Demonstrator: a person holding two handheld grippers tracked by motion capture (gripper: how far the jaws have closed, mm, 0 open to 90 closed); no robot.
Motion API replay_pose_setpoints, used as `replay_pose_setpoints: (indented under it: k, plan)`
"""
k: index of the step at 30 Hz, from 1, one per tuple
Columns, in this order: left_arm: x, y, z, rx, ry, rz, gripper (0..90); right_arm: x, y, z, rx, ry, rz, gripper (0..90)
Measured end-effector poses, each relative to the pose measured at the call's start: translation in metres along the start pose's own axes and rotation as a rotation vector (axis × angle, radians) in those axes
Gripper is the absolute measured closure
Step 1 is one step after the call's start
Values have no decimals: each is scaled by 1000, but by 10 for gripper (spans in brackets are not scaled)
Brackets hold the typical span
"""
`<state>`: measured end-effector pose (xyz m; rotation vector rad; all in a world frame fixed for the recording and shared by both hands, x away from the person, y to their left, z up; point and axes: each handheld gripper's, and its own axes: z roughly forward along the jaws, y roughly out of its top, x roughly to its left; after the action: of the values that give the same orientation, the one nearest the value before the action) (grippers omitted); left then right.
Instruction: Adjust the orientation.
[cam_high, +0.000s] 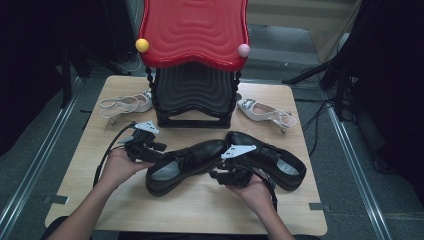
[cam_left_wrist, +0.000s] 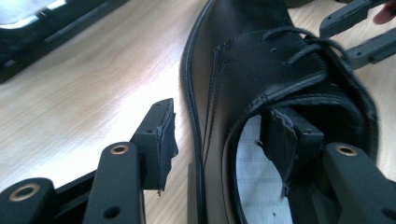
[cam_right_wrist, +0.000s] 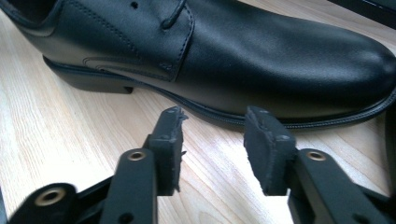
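Two black shoes lay near the middle of the wooden table. The left shoe had the left gripper at its heel end, jaws wide, one jaw inside the shoe and one outside, not pressing. The right gripper was open just beside the left shoe's sole, holding nothing. The right shoe lay behind that hand.
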<state>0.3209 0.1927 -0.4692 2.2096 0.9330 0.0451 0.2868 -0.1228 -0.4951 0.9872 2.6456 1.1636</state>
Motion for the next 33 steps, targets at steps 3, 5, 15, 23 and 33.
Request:
replay_pose_setpoints:
  k: [3, 5, 15, 23, 33]
  plan:
    - [-1, -1, -7, -3, 11, 35, 449, 0, 1, 0, -7, 8, 10, 637]
    - [1, -1, -12, -27, -17, 21, 458, 1, 1, 0, -7, 16, 17, 659]
    - [15, -8, -35, -27, -84, 62, 882, 7, 3, 3, -18, 24, 36, 796]
    - [32, -18, -8, -10, -110, 23, 900, 19, 6, 11, -26, 26, 67, 900]
    - [30, -21, 23, 61, -143, 5, 900, 19, 7, 24, -24, -19, 71, 900]
